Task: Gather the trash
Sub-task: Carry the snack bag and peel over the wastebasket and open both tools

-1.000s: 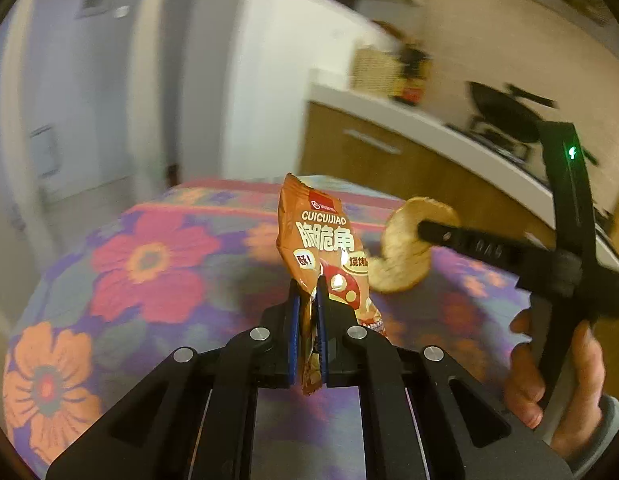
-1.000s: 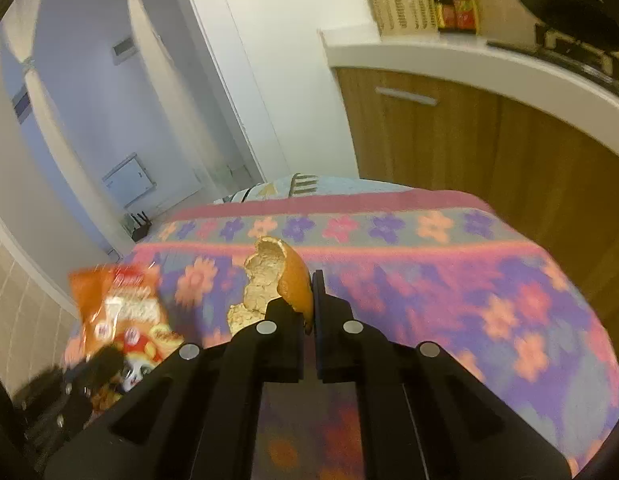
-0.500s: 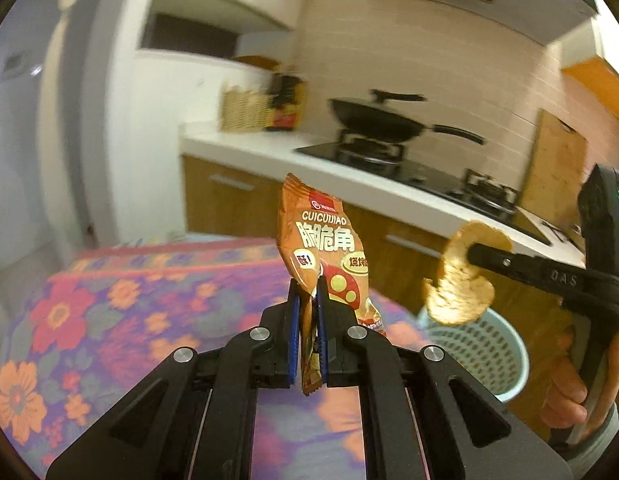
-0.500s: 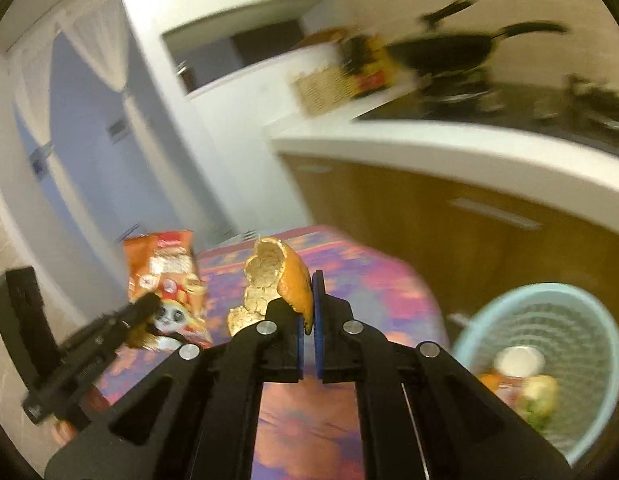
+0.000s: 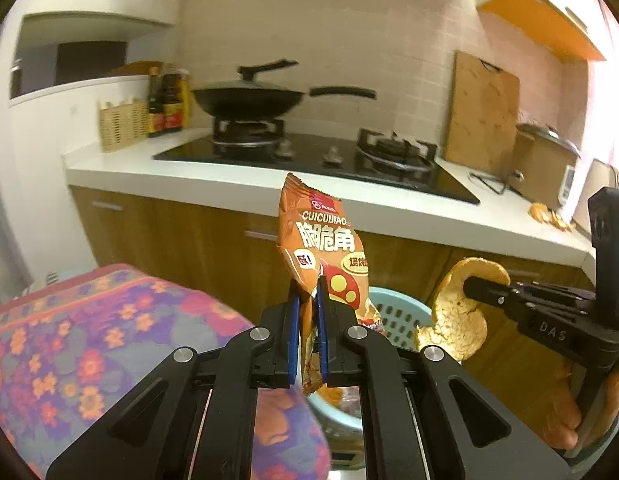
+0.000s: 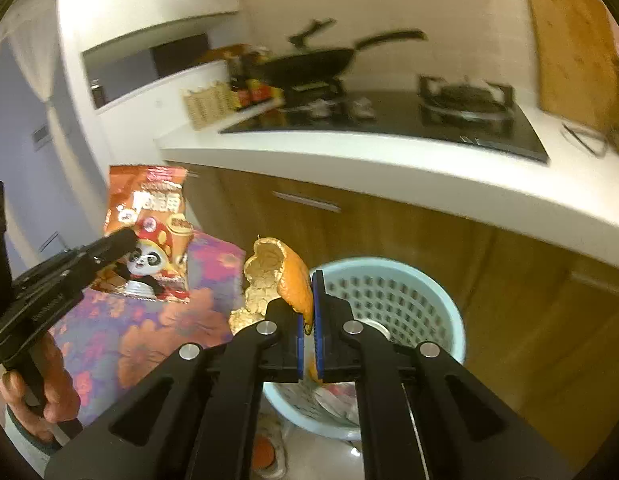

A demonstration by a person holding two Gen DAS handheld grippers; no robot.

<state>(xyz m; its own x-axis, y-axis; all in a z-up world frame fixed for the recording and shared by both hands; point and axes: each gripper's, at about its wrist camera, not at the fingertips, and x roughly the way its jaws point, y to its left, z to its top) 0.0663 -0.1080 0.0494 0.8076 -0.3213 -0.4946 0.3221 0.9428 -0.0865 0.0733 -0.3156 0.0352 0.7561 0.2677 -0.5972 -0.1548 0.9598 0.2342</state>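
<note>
My left gripper (image 5: 307, 304) is shut on an orange snack bag (image 5: 329, 252), held upright in the air above the table edge. The bag also shows in the right wrist view (image 6: 149, 228). My right gripper (image 6: 308, 300) is shut on a curled orange peel (image 6: 277, 276), which also shows in the left wrist view (image 5: 453, 316). A light blue perforated trash basket (image 6: 413, 300) stands on the floor just beyond and below both grippers. It holds some trash. In the left wrist view only part of the basket (image 5: 397, 312) shows behind the bag.
A table with a flowered cloth (image 5: 89, 340) lies to the left. Behind the basket stand wooden cabinets (image 6: 509, 280) under a white counter (image 5: 389, 216) with a gas hob, a black wok (image 5: 249, 100) and a cutting board (image 5: 481, 108).
Both grippers have swung from over the flowered table toward the kitchen counter, carrying the bag and the peel. The blue basket has come into view and now lies close below them.
</note>
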